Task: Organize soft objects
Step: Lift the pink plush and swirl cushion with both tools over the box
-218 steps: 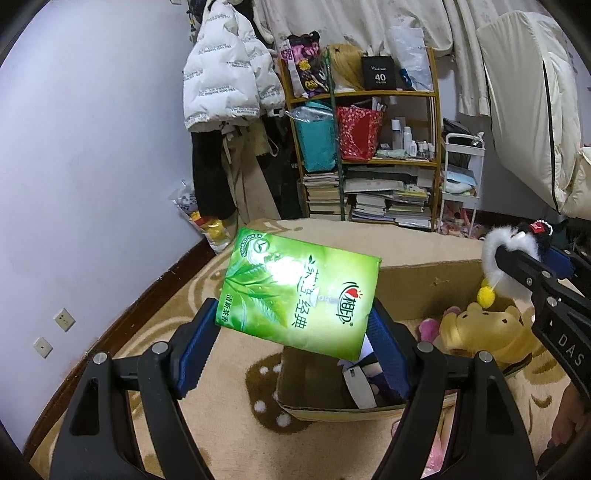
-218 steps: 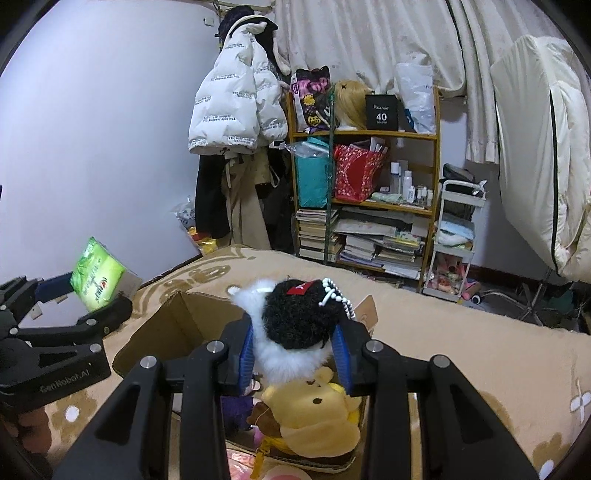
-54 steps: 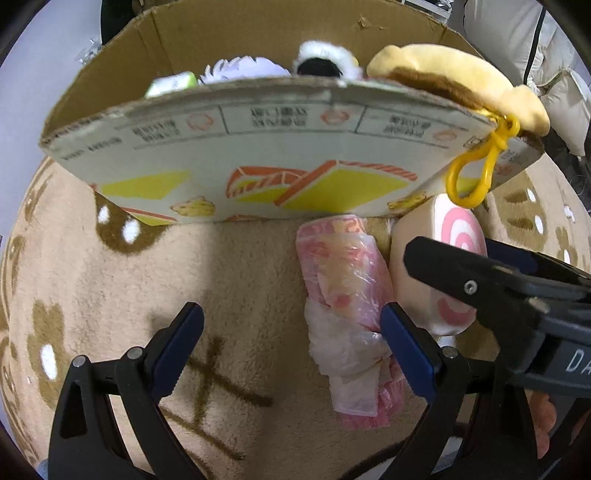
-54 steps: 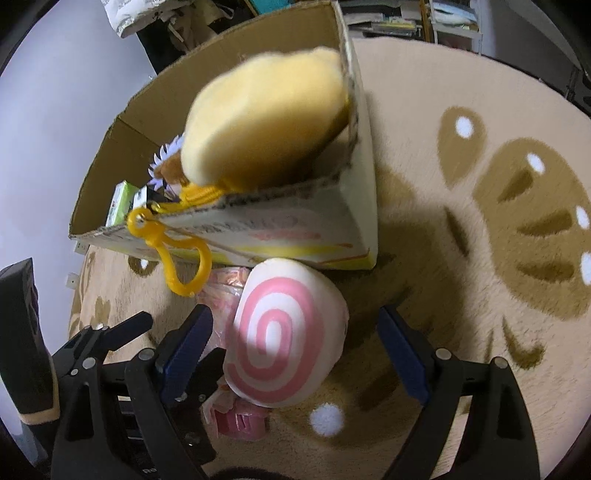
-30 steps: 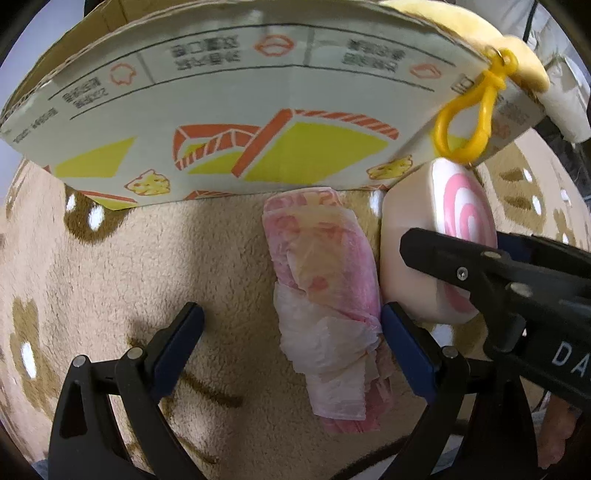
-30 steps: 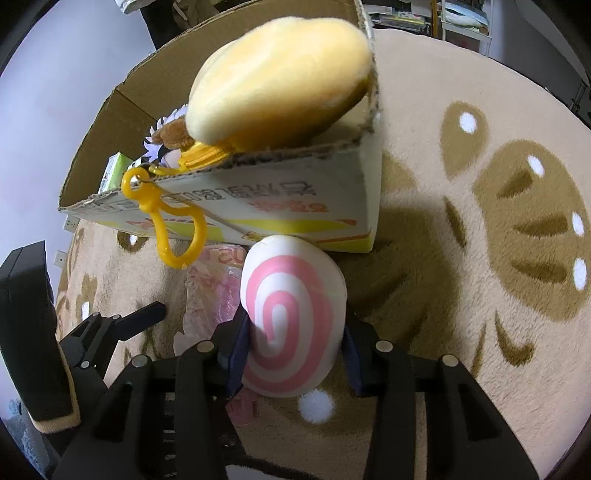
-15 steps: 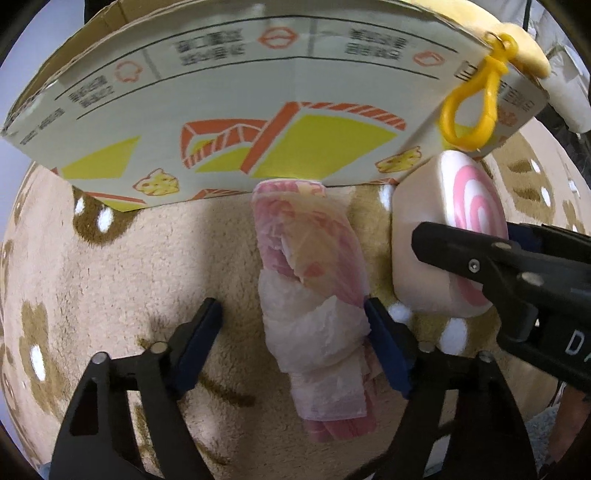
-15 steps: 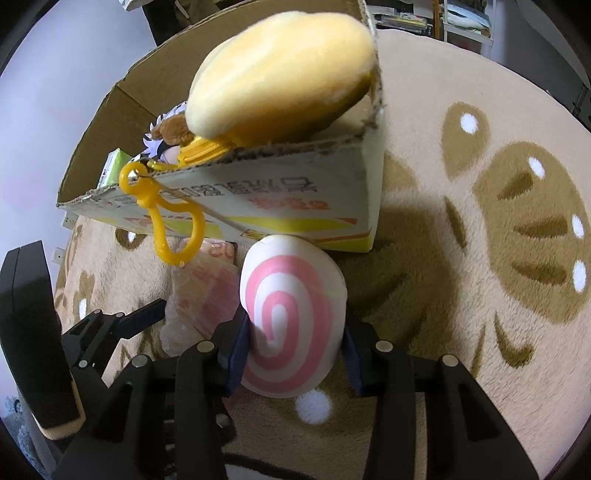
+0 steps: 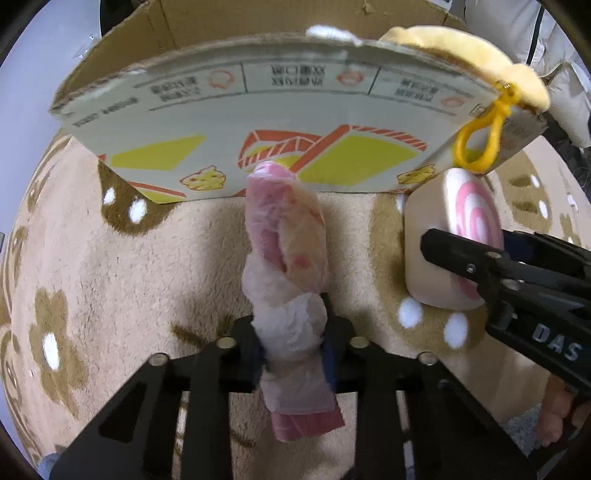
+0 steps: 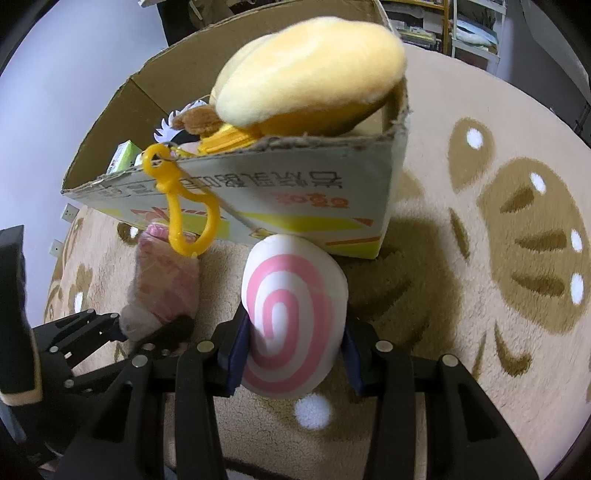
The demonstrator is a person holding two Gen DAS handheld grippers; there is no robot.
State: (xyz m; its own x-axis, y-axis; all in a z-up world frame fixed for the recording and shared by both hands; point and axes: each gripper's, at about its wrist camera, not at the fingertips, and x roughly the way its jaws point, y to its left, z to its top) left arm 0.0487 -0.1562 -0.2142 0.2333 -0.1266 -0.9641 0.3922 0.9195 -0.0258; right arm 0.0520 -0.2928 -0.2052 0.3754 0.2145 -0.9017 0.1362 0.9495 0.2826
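Note:
My left gripper is shut on a pink tissue pack in crinkled plastic, lifted a little off the carpet in front of the cardboard box. My right gripper is shut on a white plush roll with a pink spiral, just below the box's corner. The roll also shows in the left wrist view, and the tissue pack in the right wrist view. A yellow plush with a yellow clip bulges out of the box.
A beige carpet with brown flower patterns lies under everything. The box also holds a green tissue pack and other soft toys. A bookshelf and a white cart stand far behind.
My left gripper has closed on the pink tissue pack and raised its near end. My right gripper stays shut on the spiral roll, lifted slightly.

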